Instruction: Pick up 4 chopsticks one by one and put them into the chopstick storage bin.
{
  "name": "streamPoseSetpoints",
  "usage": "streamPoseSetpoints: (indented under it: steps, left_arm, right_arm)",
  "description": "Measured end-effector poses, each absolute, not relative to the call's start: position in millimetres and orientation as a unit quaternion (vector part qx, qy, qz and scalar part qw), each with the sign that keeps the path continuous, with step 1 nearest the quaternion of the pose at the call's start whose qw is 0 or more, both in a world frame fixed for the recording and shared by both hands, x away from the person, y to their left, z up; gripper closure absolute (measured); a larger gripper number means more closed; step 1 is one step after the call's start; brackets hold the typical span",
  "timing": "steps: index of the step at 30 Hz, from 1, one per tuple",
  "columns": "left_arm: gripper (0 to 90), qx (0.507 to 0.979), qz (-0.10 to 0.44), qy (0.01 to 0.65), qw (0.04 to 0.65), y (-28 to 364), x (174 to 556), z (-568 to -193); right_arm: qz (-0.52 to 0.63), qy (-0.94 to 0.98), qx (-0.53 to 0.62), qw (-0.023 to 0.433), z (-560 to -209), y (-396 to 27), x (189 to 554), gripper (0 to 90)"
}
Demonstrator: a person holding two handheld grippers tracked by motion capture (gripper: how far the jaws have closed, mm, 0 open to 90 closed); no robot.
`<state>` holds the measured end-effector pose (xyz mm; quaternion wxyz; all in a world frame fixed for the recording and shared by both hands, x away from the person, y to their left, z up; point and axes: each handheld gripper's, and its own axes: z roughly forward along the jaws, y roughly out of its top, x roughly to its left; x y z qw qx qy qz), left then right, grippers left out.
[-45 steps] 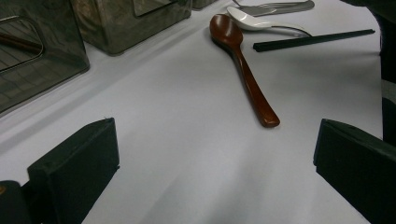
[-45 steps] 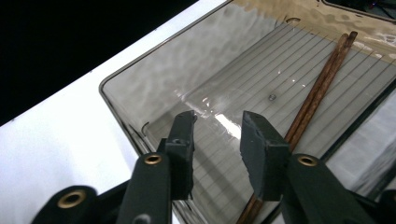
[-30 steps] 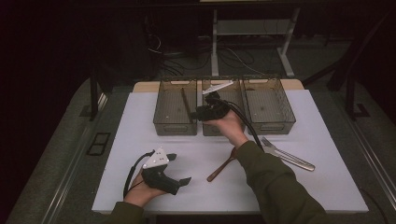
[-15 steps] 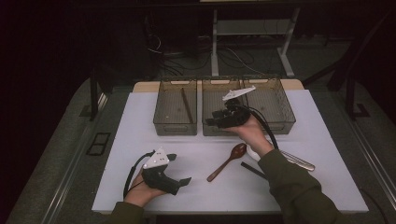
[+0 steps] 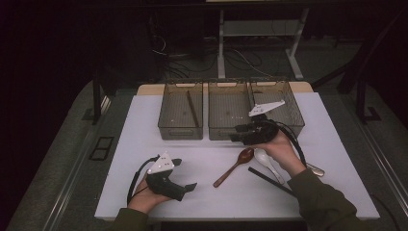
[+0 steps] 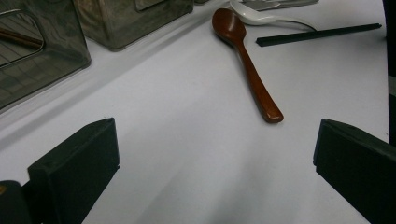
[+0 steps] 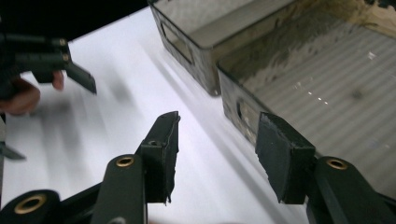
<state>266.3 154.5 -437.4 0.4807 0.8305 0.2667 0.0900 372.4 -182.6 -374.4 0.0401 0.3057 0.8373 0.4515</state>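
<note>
Cutlery lies on the white worktop [image 5: 144, 125] just near of the three clear bins: a brown wooden spoon [image 5: 234, 166], a white spoon [image 5: 265, 161] touching its bowl on the right, and a black chopstick [image 5: 270, 181] angled away to the right.

The right tongs [image 5: 236, 138] hang empty, jaws parted, at the near wall of the middle bin [image 5: 226, 111] — pointing left, just far of the wooden spoon's bowl. In the right gripper view nothing sits between the pads, and the bin's ribbed floor shows beyond them.

The left tongs [image 5: 185, 174] rest low on the worktop at the near left, jaws wide and empty. The wooden spoon's handle runs from its bowl down and left, so its near tip points toward them.

By my reading the right hand is the closer one: the spoon sits just below it, and its long axis runs diagonally, so a grasp across the handle would want the jaws turned to straddle that line.
</note>
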Motion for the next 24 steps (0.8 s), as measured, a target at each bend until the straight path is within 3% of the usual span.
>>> streamPoseSetpoints:
  steps: [24]
  left_arm:
    - [0.0, 0.829, 0.094, 0.268, 0.481, 156.2, 266.0, -436.7]
  right_arm:
    - [0.425, 0.841, 0.333, 0.047, -389.6, -255.7, 324.5, 48.7]
